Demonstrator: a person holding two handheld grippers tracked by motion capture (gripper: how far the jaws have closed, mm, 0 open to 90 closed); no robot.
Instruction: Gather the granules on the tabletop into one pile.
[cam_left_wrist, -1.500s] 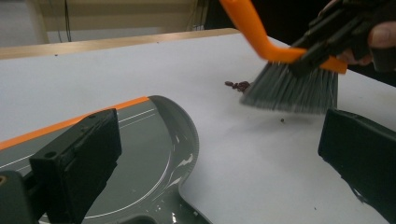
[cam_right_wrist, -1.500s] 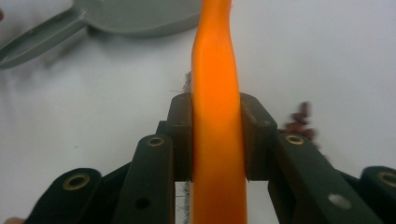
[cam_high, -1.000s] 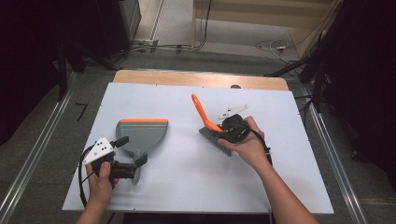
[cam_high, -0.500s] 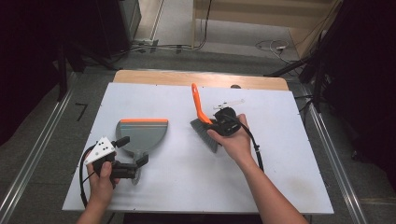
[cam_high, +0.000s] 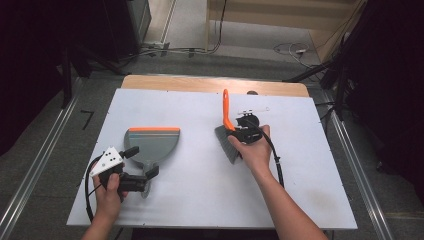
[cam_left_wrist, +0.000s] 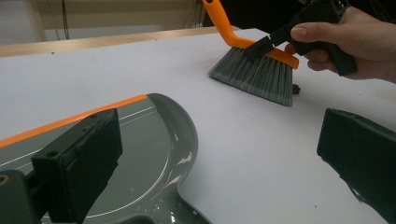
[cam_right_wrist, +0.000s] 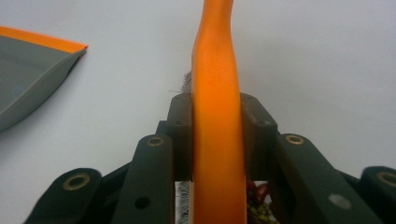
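Observation:
A grey dustpan (cam_high: 151, 143) with an orange front lip lies on the white table (cam_high: 210, 200) at the left. My left gripper (cam_high: 142, 161) is open at the pan's near end, one jaw over the pan (cam_left_wrist: 140, 154) and the other beside it, neither touching it. A hand brush with an orange handle (cam_high: 226, 107) and grey bristles (cam_high: 227, 146) stands at the centre, bristles on the table. My right gripper (cam_high: 239, 131) is shut on that handle (cam_right_wrist: 217, 93) just above the bristles (cam_left_wrist: 254, 77). Small dark crumbs (cam_left_wrist: 295, 87) lie by the bristles.
The table's wooden far edge (cam_high: 210, 85) runs behind the brush. Cables (cam_high: 200, 50) lie on the floor beyond it, and metal rails (cam_high: 40, 165) flank the table. Bare white surface stretches between the dustpan and the brush.
My right hand has swung the brush so its handle now points straight away instead of leaning left, after a short shift leftward. The left gripper and the dustpan have barely moved.

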